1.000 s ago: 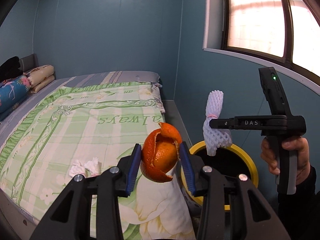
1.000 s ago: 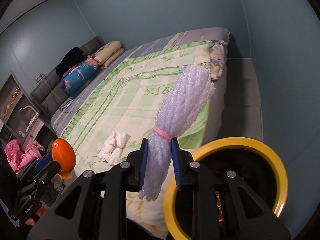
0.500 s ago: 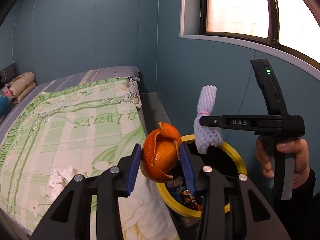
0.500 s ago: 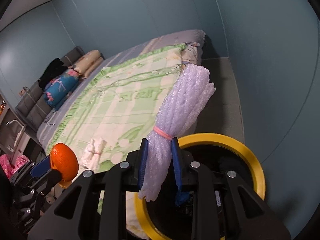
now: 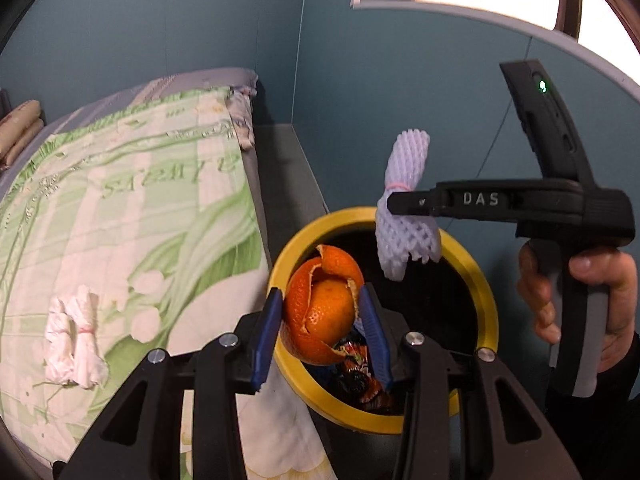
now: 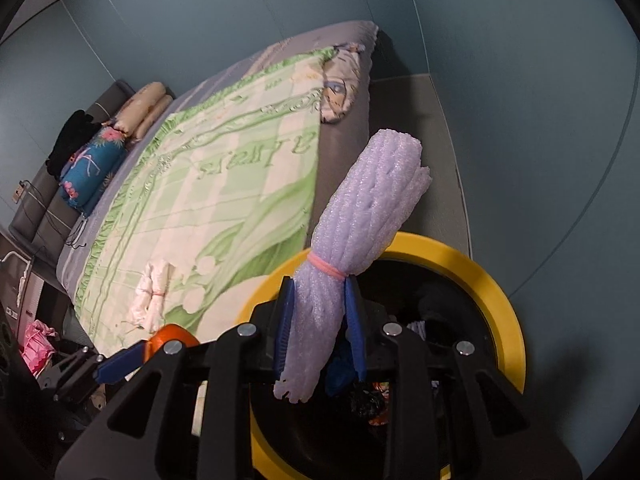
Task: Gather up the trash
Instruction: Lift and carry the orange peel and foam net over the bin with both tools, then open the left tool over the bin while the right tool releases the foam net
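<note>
My left gripper is shut on an orange peel and holds it over the near rim of a yellow-rimmed black bin. My right gripper is shut on a white foam fruit net tied with a pink band, held above the bin. The net also shows in the left wrist view. Wrappers lie inside the bin. A crumpled white tissue lies on the bed; it also shows in the right wrist view.
A bed with a green patterned quilt fills the left. Pillows lie at its head. Blue walls stand close behind the bin, with a window ledge above. A grey strip of floor runs between bed and wall.
Both grippers have moved from beside the bed toward and over the bin, each still holding its item. The bin now lies directly beneath them.
</note>
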{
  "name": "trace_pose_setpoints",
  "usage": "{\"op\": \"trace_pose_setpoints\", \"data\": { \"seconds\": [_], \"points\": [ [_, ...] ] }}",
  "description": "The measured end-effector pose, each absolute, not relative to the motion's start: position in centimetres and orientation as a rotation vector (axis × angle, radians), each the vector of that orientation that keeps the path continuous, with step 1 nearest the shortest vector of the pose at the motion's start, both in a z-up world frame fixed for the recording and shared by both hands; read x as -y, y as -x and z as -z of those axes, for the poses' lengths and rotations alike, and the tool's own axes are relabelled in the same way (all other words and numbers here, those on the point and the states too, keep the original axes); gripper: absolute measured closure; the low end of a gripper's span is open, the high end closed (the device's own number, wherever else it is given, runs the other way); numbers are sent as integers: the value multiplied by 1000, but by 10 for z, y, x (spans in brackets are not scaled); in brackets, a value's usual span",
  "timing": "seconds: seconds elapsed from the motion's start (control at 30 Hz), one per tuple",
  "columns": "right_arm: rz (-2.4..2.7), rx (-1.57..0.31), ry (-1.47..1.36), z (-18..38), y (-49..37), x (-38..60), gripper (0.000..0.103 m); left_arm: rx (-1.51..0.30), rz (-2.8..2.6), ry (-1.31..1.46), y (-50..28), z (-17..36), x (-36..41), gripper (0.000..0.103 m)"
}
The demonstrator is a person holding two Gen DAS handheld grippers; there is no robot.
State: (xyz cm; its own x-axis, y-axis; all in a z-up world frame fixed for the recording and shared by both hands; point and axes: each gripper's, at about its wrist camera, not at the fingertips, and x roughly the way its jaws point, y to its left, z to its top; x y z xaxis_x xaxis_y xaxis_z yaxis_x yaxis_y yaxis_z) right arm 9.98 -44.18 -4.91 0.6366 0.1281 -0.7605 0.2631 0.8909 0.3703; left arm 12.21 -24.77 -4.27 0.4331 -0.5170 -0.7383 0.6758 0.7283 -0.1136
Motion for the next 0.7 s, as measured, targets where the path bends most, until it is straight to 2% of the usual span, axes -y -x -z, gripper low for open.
{"op": "trace_pose_setpoints", "data": {
  "seconds": [0.33,0.53,0.57,0.63,0.7],
  "points": [
    [95,-948,-510,75,-107,452,75,-970,803,-202,-132,83,264,65],
    [100,-937,-549,76,-104,460,66,-973,818,-189,-131,86,266,62],
    [98,-934,-555,75,-104,462,61,-966,822,-186,-128,85,265,61],
    [92,-931,-566,75,-104,463,58,-948,822,-182,-124,81,262,48],
    [96,-928,-566,73,-104,463,58,-935,819,-183,-122,78,260,45]
  ]
}}
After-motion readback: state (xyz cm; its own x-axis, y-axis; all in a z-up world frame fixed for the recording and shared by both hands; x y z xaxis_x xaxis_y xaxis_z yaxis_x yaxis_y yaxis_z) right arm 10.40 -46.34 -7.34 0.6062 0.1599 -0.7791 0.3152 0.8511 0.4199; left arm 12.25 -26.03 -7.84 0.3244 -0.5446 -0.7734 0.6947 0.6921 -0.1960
